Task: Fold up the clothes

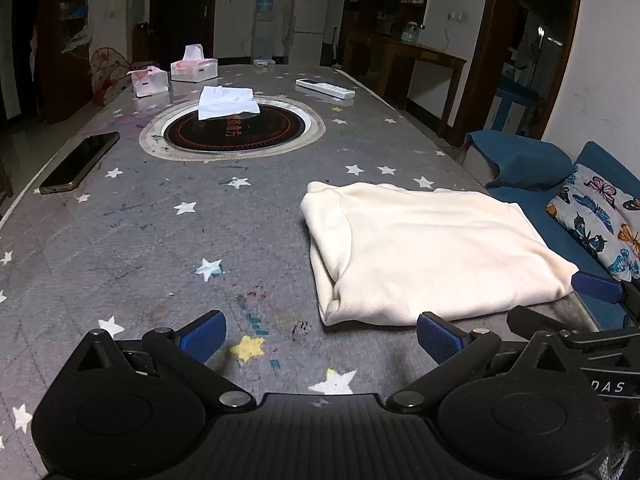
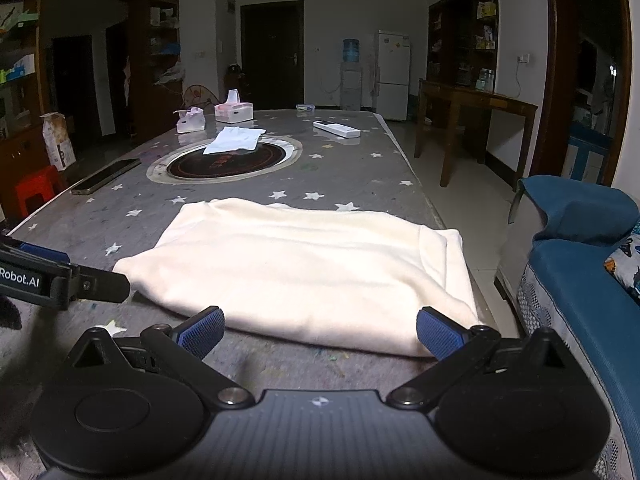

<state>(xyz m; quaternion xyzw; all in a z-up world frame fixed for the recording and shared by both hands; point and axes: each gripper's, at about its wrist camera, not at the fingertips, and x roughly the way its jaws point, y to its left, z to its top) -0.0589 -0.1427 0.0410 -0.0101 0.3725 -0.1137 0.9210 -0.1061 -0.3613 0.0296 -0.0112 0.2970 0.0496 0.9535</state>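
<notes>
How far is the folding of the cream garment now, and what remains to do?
The cream garment already lies as a compact folded rectangle on the star-patterned table. Nothing is in hand: the left gripper and right gripper are both open and hold no cloth. At most a final fold or tidying seems left.

Dim room: white fridge (image 2: 392,74), blue sofa (image 2: 580,280), dark shelves (image 2: 464,32).

The left black tool with blue pads (image 1: 321,338) hangs low over the table's near edge, fingers spread wide, empty. The right tool (image 2: 320,334) does likewise, seemingly level.
</notes>
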